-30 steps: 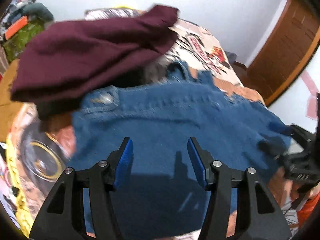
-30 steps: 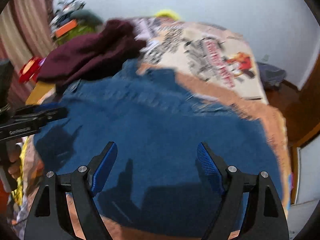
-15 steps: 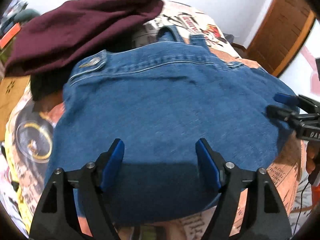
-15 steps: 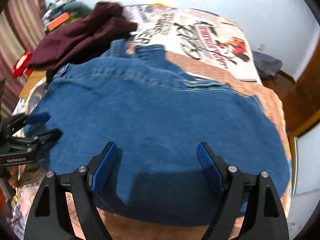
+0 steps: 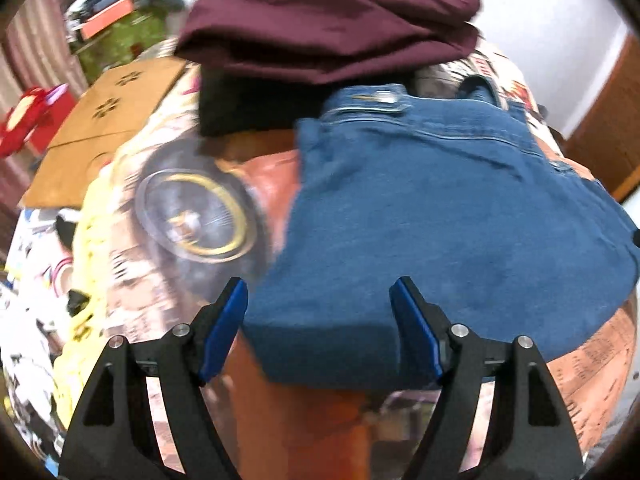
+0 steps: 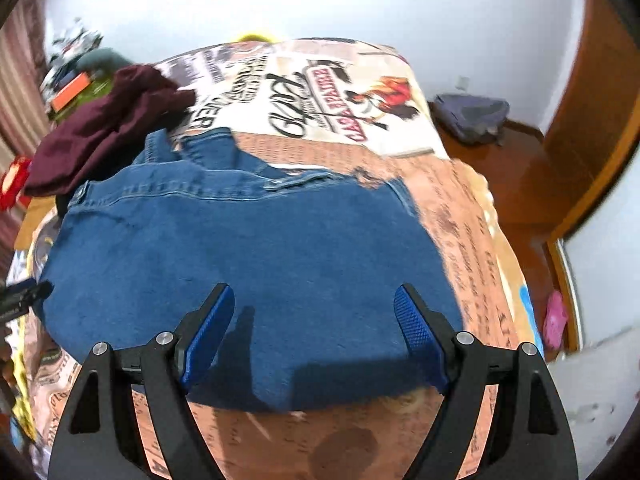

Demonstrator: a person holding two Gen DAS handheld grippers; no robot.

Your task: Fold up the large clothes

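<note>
Folded blue jeans [image 5: 440, 216] lie flat on the printed bedspread [image 5: 168, 216], waistband and button at the far side; they also show in the right wrist view [image 6: 248, 248]. My left gripper [image 5: 320, 328] is open and empty, hovering over the jeans' near left corner. My right gripper [image 6: 312, 328] is open and empty, hovering over the jeans' near edge. The tip of my left gripper [image 6: 24, 296] shows at the far left edge of the right wrist view, beside the jeans.
A maroon garment [image 5: 328, 24] is piled behind the jeans, also in the right wrist view [image 6: 104, 128]. A cardboard box [image 5: 96, 136] and red toy [image 5: 24, 120] sit at the left. A wooden door [image 6: 592, 112] and a grey bag [image 6: 472, 116] are at the right.
Both grippers have pulled back toward the near edge of the jeans. The left gripper opened wider and swung left, so the bedspread beside the jeans now shows.
</note>
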